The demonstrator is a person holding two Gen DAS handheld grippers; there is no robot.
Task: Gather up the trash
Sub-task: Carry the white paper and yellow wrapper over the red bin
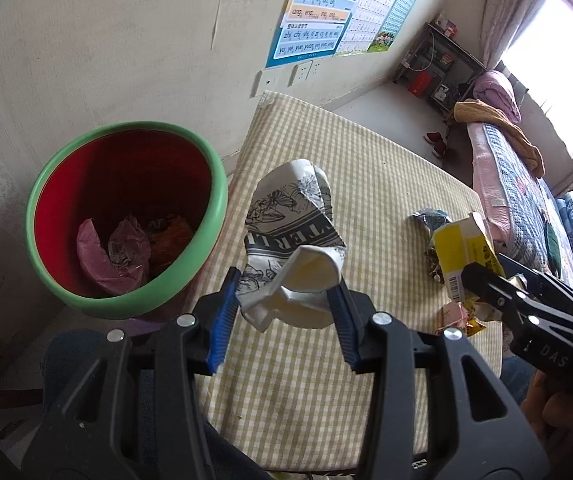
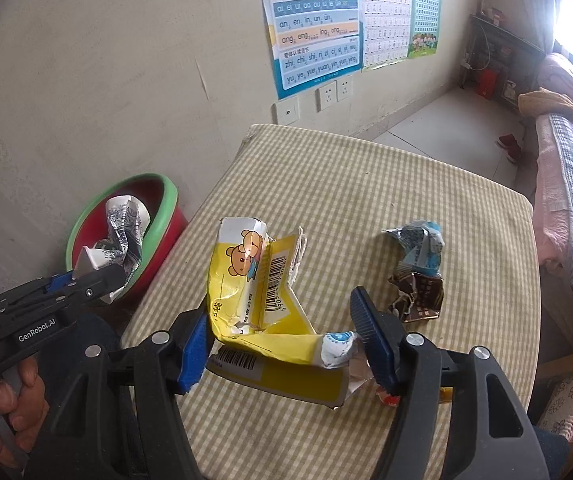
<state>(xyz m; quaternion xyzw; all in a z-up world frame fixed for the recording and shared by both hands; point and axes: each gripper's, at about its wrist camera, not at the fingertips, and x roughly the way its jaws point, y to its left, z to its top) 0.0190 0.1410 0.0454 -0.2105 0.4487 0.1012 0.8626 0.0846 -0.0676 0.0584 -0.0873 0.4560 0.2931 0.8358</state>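
Observation:
My left gripper (image 1: 286,312) is shut on a crumpled black-and-white paper cup (image 1: 290,236) and holds it above the table's left edge, just right of the red bin with a green rim (image 1: 126,216). The bin holds pink wrappers. My right gripper (image 2: 286,340) is shut on a torn yellow carton (image 2: 254,288) with a bear print, low over the checked table. In the right wrist view the left gripper (image 2: 86,284) holds the cup (image 2: 122,232) beside the bin (image 2: 166,200). In the left wrist view the right gripper (image 1: 486,284) grips the carton (image 1: 462,252).
A crumpled blue wrapper (image 2: 418,248) and a brown foil wrapper (image 2: 418,296) lie on the checked table (image 2: 366,184) at right. Small pink and yellow scraps (image 1: 462,316) lie near the carton. The wall with posters is behind; a bed (image 1: 518,184) stands at right.

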